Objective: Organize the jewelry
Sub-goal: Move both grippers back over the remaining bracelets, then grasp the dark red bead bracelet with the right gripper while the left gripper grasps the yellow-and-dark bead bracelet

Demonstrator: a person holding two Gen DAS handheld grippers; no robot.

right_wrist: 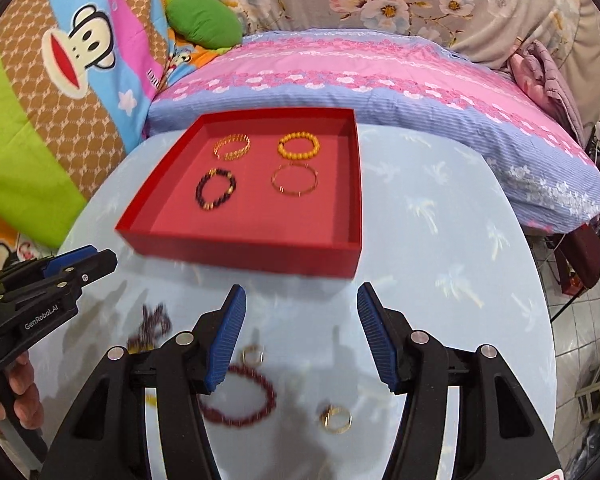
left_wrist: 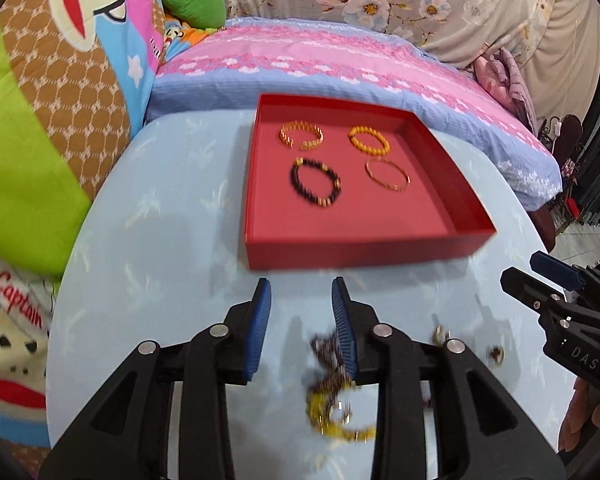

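Loose bracelets (left_wrist: pixel 332 396) beneath parted jaws — red tray (left_wrist: pixel 364 248) beyond

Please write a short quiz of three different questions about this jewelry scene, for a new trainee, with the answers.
1. How many bracelets lie in the red tray?
2. True or false: the right tongs are holding a ring.
3. Which piece lies outside the tray? A) orange bead bracelet B) dark red bead bracelet C) thin gold bangle

Key
1. Four.
2. False; they are open and empty.
3. B, on the light blue table.
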